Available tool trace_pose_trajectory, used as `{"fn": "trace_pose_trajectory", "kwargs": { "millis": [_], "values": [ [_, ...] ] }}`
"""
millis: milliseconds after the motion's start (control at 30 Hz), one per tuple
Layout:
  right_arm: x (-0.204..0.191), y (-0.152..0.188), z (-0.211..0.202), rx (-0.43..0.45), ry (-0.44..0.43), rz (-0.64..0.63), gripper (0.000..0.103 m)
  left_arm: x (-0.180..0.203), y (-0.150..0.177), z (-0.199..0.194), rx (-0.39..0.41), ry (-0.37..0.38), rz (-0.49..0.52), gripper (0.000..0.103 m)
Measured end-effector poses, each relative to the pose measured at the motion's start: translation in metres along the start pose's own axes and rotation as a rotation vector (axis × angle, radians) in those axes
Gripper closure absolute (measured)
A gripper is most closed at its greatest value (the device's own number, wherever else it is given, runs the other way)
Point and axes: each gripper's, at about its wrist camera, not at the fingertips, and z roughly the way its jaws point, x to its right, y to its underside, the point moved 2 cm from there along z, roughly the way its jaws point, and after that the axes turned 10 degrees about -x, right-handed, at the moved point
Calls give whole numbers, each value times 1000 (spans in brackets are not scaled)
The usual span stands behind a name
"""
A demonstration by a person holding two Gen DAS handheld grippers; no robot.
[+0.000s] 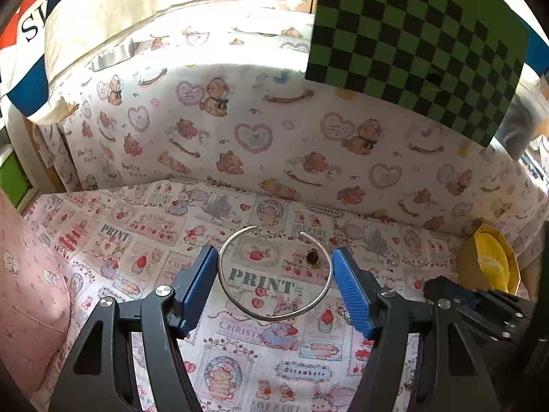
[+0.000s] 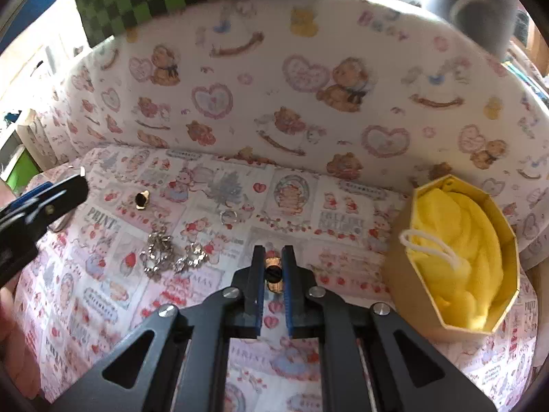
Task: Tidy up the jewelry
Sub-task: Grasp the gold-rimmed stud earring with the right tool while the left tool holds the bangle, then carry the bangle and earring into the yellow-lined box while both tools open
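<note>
While the left gripper [image 1: 275, 271] pinches the thin stiff silver bangle [image 1: 274, 273] at its sides, the right gripper [image 2: 273, 271] clamps a small, likely slippery gold ring [image 2: 273, 273].

Bare patterned cloth [image 2: 343, 240] between earring cluster [image 2: 171, 257] and yellow-lined box [image 2: 405, 274].

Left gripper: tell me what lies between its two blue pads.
The silver open bangle spans the left gripper pad to pad, over the printed cloth, in the left wrist view.
</note>
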Motion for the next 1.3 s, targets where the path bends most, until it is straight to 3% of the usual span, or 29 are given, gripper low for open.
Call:
{"fn": "trace_pose_trajectory", "kwargs": {
  "millis": [233,400,567,667,867,1000,1200,1300],
  "values": [
    [21,21,-40,101,-76,23,94,19,3,-18,52,-4,50,36],
    [58,31,-80,221,-155,65,94,33,8,-27,55,93,80,36],
    [120,30,-99,302,-233,217,94,58,16,-29,91,39,169,36],
    [154,35,-105,350,-241,281,95,82,15,-36,95,103,217,36],
    [200,38,-78,315,-365,405,95,149,8,-50,55,227,260,36],
    [206,42,-75,301,-409,414,95,188,1,-59,66,238,299,36],
    [206,45,-67,273,-405,445,93,205,-11,-51,19,277,247,36],
    [215,47,-71,303,-438,483,84,210,-10,-47,11,288,249,36]
  ]
}}
